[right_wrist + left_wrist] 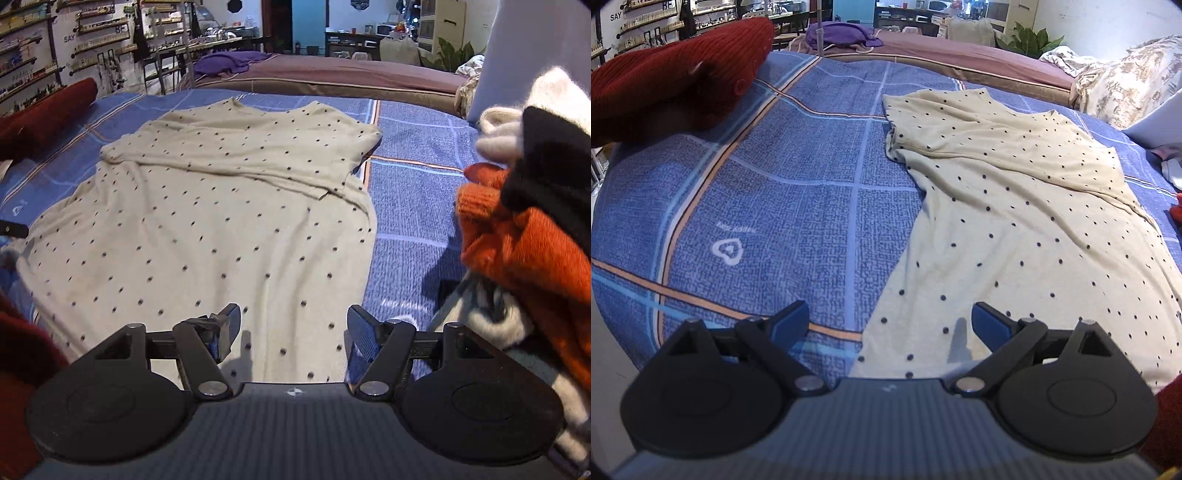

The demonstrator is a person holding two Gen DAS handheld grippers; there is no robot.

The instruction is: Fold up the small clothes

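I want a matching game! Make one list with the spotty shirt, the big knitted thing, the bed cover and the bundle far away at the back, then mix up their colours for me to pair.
Things:
1. spotty shirt
2. knitted garment on the left
3. bed cover
4. bundle of cloth on the far bed

Colours:
A. purple
B. blue with pale and orange lines
C. cream with dark dots
D. dark red

Right pairs: 1-C, 2-D, 3-B, 4-A
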